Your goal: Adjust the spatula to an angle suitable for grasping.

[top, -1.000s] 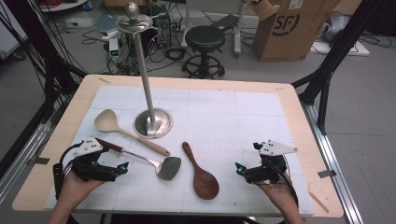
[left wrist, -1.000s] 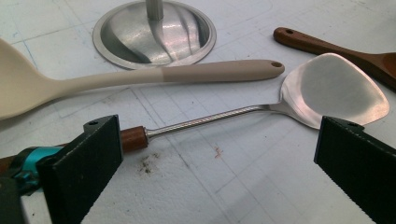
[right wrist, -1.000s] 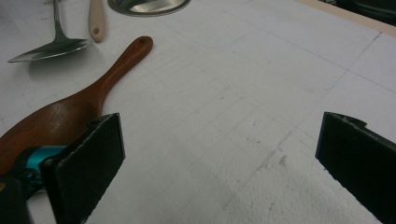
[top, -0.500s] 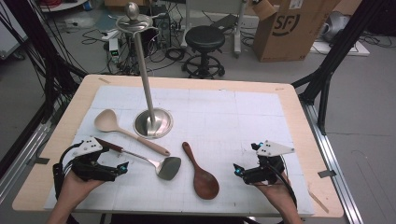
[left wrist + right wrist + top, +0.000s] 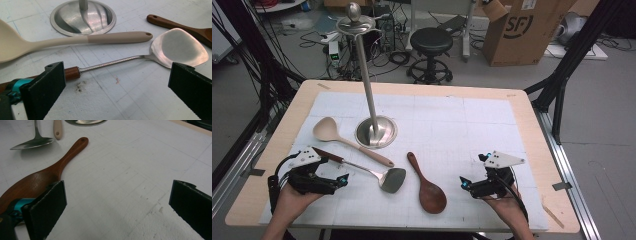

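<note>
The left gripper [image 5: 343, 180] rests near the table's [image 5: 522, 107] front left corner, held in a hand [image 5: 294, 195]. Its jaws stand wide apart and hold nothing. In the left gripper view they point at the spatula [image 5: 140, 56]: its wooden grip passes just behind the near jaw, and its steel blade lies ahead of the far jaw. I cannot tell whether the jaw touches the grip.

The spatula [image 5: 367, 170] lies on the white mat [image 5: 452, 120], grip toward the left edge, blade toward the middle of the front edge. Just behind it lies the cream spoon [image 5: 347, 141], bowl toward the left edge, handle end close to the spatula's shaft; the two look apart. The spoon's handle passes just in front of the stand [image 5: 371, 107], an upright steel pole on a round base with a small dish and knob on top. Nothing hangs on it.

The right gripper [image 5: 463, 184] sits near the front right corner in the other hand [image 5: 507, 205], jaws also wide and empty. The brown paddle [image 5: 428, 185] lies just to its left, blade toward the front edge, handle pointing back toward the stand. In the right gripper view the paddle's [image 5: 47, 175] blade lies behind the near jaw, and bare mat lies between the jaws.
</note>
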Available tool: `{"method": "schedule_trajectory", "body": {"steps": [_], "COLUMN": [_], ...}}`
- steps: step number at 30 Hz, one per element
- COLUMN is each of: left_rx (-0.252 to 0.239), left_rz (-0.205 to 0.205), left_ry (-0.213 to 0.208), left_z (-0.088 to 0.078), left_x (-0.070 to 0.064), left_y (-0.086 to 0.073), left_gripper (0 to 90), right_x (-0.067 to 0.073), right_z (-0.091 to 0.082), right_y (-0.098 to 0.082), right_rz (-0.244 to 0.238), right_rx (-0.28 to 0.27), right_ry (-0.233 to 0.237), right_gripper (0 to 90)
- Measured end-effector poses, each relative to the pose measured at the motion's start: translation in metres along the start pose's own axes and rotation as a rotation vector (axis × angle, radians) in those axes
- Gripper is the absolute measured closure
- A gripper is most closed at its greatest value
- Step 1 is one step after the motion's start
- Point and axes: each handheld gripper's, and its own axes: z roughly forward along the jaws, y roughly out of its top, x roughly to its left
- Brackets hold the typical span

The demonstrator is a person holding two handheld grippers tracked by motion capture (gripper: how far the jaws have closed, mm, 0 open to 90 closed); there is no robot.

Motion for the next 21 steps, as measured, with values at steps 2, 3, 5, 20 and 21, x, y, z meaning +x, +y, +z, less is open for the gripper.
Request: {"method": "schedule_trajectory", "body": {"steps": [2,3,5,20,21], "left_rx": [0.0,-0.001,-0.001,-0.003,-0.003], "left_rz": [-0.002,-0.003,-0.003,-0.004,-0.004], "left_ry": [0.001,0.001,0.003,0.007,0.006], "left_z": [0.0,0.0,-0.001,-0.002,-0.002], "left_x": [0.0,0.0,0.001,0.002,0.002], "left_y": [0.0,-0.001,-0.001,-0.003,-0.003], "left_gripper": [1.8,1.8,1.8,1.8,1.8], "right_x": [0.001,0.001,0.003,0.02,0.022], "right_z": [0.001,0.002,0.004,0.031,0.034], "right_y": [0.001,0.002,0.003,0.033,0.036], "right_rz": [-0.005,-0.004,-0.004,-0.047,-0.054], "right_rx": [-0.001,-0.001,-0.001,0.009,0.011], "right_ry": [0.002,0.006,0.016,0.125,0.134], "right_gripper": [0.1,0.1,0.2,0.2,0.2]}}
